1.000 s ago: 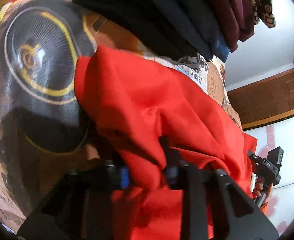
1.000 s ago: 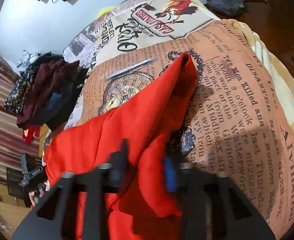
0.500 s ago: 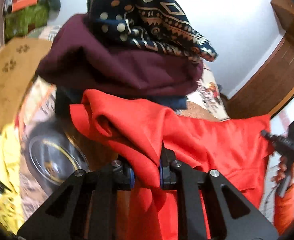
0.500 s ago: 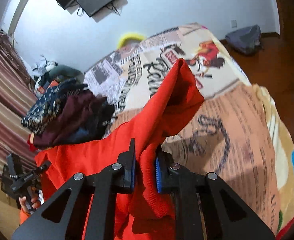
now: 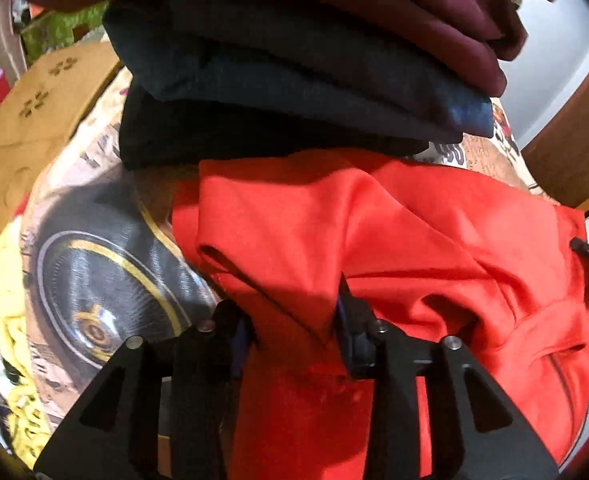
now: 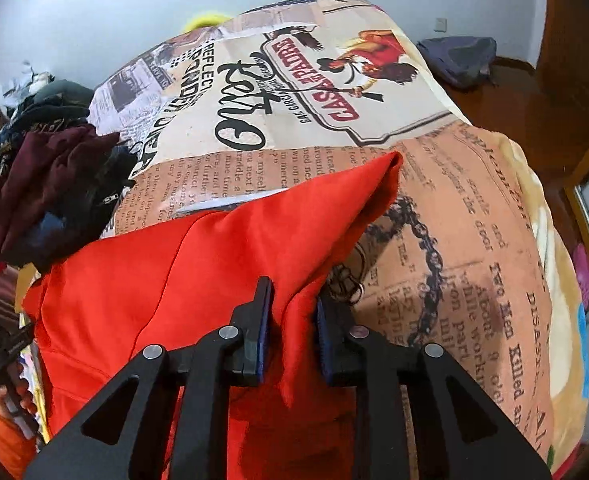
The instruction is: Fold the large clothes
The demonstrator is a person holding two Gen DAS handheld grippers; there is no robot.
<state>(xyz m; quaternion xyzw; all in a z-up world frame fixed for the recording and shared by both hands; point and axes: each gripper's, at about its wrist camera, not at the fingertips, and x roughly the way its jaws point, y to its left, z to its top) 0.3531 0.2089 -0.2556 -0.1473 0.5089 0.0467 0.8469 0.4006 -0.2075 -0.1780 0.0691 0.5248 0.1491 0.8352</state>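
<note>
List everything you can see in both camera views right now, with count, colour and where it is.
Garment: one, red, spread on the bed, cloth between both grippers' jaws.
Folded clothes stack: one pile, maroon, navy, black, behind the garment.
Bedspread: one, newspaper print, tan and cream, covering the bed.
Cardboard box: one, brown, beside the bed.
Bag: one, grey-blue, on the floor by the wall.
Left gripper: black, jaws have just been opening, garment fold between them.
Right gripper: black, jaws have just been opening, around the garment's edge.
</note>
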